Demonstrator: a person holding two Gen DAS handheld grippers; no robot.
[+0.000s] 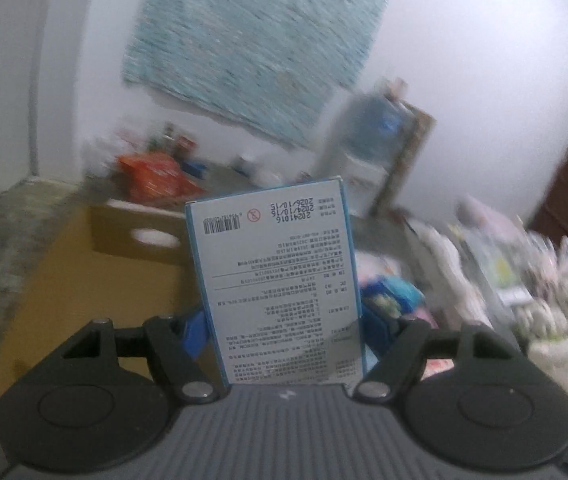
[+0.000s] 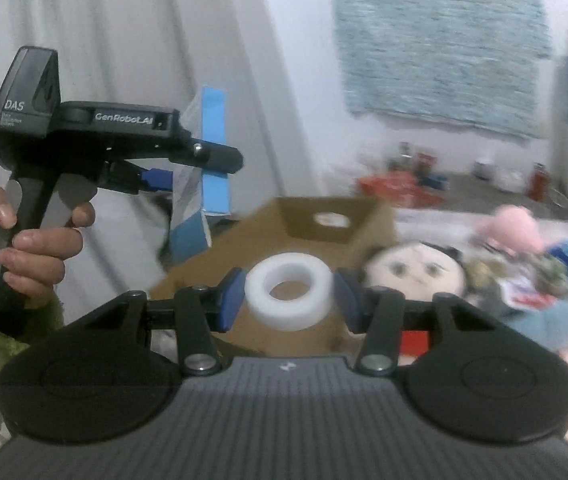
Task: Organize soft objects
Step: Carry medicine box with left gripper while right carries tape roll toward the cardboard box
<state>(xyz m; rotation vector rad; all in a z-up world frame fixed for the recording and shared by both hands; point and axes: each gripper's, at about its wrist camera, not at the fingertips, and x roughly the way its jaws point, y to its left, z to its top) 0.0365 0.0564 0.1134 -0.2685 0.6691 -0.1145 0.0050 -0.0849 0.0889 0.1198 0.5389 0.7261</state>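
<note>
Your left tool (image 1: 284, 320) clamps a printed carton (image 1: 273, 276); your right tool (image 2: 288, 294) pinches a white ring (image 2: 288, 294) (doll (image 2: 414, 270) at 2 o'clock).

One blue-edged carton (image 1: 275, 280), one white ring (image 2: 288, 297), one doll (image 2: 416, 270).

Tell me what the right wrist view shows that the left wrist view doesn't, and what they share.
Only the right wrist view shows the white ring between the right gripper fingers, the doll face, and the person's hand holding the left gripper from the side. Only the left wrist view shows the printed back of the blue-edged box clamped in the left gripper. Both show that box, the cardboard box and the blue wall cloth.
</note>
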